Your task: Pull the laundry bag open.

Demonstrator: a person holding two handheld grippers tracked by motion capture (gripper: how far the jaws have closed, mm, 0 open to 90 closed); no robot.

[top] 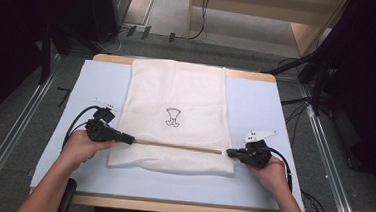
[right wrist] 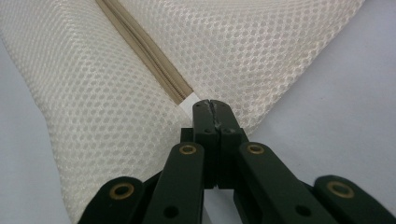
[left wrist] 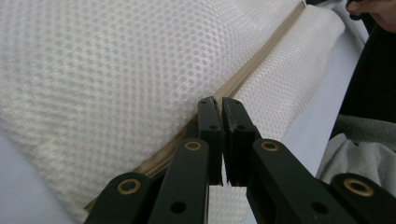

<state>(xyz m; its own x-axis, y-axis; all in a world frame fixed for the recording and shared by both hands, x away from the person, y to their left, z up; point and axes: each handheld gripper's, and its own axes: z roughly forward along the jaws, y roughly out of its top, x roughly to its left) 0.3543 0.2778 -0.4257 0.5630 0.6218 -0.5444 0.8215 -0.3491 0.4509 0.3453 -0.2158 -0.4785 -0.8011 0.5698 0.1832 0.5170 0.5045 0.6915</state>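
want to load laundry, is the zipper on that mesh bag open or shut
Shut, as far as visible. The zipper runs as one closed tan line across the mesh bag, with no gap, and both grippers pinch its ends.

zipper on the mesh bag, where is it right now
In the high view the zipper runs straight across the near part of the white mesh bag, stretched between the left gripper at its left end and the right gripper at its right end.

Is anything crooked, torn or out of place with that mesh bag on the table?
Nothing stands out. The mesh bag lies flat and square on the table, its zipper straight. The left gripper and right gripper sit shut at its two ends.
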